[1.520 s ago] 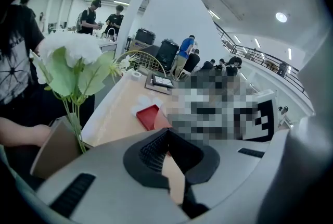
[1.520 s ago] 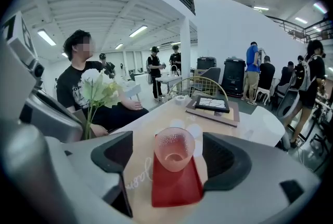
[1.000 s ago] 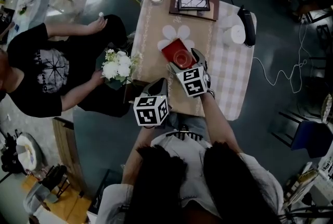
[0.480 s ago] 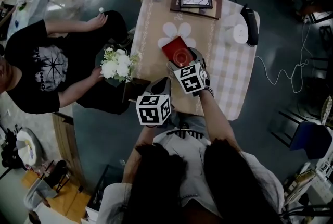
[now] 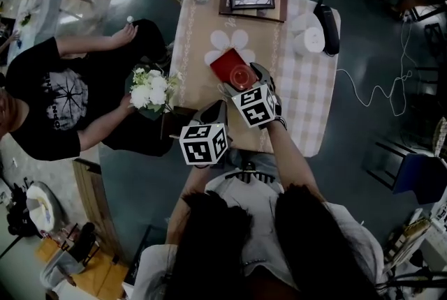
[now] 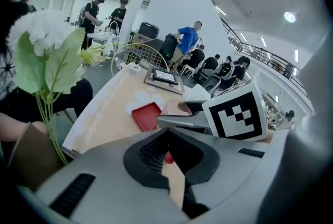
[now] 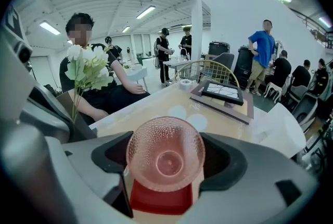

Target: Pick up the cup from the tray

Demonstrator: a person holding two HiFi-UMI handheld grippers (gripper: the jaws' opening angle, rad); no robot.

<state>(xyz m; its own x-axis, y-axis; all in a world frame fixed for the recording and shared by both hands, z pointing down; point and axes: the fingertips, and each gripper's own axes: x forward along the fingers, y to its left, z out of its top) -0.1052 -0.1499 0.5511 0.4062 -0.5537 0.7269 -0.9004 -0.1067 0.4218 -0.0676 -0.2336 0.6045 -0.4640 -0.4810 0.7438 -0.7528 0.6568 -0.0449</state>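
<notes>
Right hand-held gripper (image 5: 241, 87) grips the pink cup (image 5: 242, 75)

Head view: the pink cup is just above the red tray (image 5: 223, 63) on the bench (image 5: 202, 26).
Left gripper view: the left hand-held gripper (image 6: 167, 132) has its jaws together, holding nothing.
Right gripper view: both jaws press the cup's sides.

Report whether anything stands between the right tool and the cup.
Nothing visible does. The right tool has the pink cup directly between its jaws, which close against the cup's two sides, just above the red tray. No other object lies between tool and cup.
</notes>
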